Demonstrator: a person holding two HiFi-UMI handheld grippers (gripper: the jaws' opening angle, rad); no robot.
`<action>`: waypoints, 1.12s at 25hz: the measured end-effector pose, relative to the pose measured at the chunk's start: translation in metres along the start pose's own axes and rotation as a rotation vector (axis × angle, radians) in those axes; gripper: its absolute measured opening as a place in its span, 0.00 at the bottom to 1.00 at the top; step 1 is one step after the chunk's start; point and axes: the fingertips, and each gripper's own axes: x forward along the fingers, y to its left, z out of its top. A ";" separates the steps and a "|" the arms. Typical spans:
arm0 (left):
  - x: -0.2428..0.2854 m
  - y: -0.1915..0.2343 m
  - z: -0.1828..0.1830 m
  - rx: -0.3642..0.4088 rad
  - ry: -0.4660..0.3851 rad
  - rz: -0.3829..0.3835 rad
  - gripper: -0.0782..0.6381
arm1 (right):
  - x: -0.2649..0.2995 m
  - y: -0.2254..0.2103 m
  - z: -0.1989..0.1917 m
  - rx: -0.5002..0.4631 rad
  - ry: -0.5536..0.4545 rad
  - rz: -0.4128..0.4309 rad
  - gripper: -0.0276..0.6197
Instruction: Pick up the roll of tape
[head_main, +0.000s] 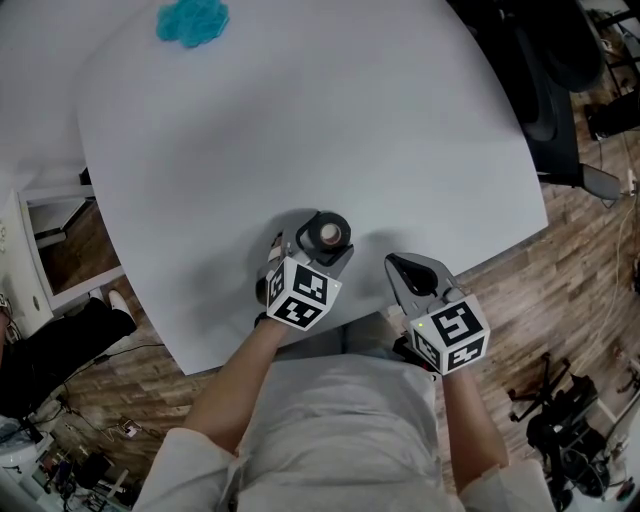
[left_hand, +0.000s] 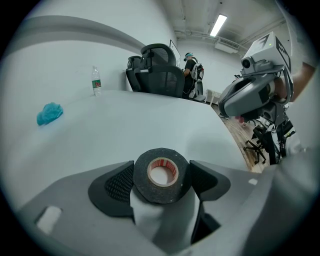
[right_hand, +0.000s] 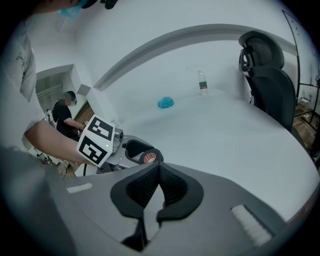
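Left gripper clamped on roll of tape; right gripper just right of tape, jaws together, empty. Grasp looks made; next: lift, firm squeeze

Left gripper and right gripper look grey; shirt seemingly pale.

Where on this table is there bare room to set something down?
The whole middle of the table is bare, from the blue cloth down to the grippers. Crowded only at the near edge: left gripper holding tape, right gripper beside it.
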 end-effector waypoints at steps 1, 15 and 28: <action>-0.001 0.000 0.001 -0.001 0.000 -0.001 0.62 | -0.001 0.000 0.001 -0.002 -0.003 -0.001 0.05; -0.020 -0.002 0.009 -0.008 -0.026 0.025 0.62 | -0.014 0.004 0.018 -0.050 -0.034 -0.004 0.05; -0.053 -0.007 0.014 -0.022 -0.065 0.064 0.62 | -0.027 0.018 0.030 -0.116 -0.055 0.006 0.05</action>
